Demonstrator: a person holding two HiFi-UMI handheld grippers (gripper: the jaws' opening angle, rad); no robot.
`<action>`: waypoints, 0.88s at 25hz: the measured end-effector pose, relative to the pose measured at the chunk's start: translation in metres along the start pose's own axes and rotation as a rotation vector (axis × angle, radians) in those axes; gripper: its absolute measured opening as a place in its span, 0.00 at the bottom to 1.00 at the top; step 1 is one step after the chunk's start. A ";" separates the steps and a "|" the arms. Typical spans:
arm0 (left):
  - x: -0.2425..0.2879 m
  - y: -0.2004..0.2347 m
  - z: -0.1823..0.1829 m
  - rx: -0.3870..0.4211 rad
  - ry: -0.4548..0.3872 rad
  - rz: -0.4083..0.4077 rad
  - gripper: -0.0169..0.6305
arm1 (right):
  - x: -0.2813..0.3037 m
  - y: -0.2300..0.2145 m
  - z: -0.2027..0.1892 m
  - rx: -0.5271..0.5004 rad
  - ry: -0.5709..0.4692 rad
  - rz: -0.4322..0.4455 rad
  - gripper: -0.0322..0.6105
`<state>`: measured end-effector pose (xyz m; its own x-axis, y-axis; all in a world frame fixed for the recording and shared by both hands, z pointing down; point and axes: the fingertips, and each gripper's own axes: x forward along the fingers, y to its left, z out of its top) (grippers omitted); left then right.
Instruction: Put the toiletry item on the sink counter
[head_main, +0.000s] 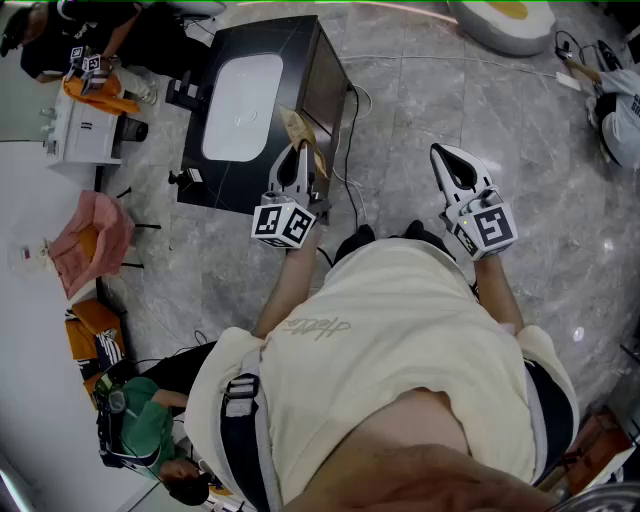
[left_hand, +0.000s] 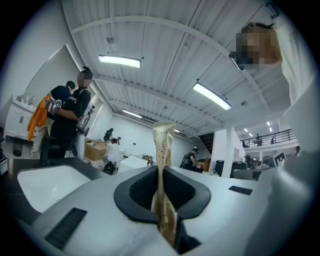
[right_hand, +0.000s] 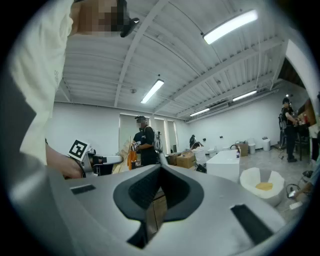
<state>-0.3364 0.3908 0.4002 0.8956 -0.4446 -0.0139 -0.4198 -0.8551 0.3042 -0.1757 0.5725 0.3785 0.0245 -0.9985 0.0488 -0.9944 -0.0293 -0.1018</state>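
Left hand-held gripper is clamped narrow on the beige toiletry tube, which sticks up past the jaw tips. The tube is held in the air at the near right corner of the black sink surface, not resting on it. Right hand-held gripper has its jaws together with nothing in them, well off to the right over the floor.

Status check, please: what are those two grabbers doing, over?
Left gripper jaws shut on beige tube. Right gripper shut, empty. Sink counter ahead, tube not yet on it.
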 end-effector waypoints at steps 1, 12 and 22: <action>0.003 -0.005 -0.003 0.001 0.001 -0.001 0.07 | -0.003 -0.006 -0.004 0.005 0.001 0.003 0.04; 0.032 -0.023 -0.037 -0.054 0.054 0.002 0.07 | -0.007 -0.052 -0.032 0.064 -0.004 -0.004 0.04; 0.119 0.037 -0.057 -0.130 0.050 -0.024 0.07 | 0.077 -0.074 -0.052 0.001 0.142 0.049 0.04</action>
<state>-0.2369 0.3212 0.4639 0.9129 -0.4075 0.0241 -0.3783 -0.8223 0.4251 -0.1058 0.5001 0.4413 -0.0388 -0.9821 0.1843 -0.9939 0.0189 -0.1084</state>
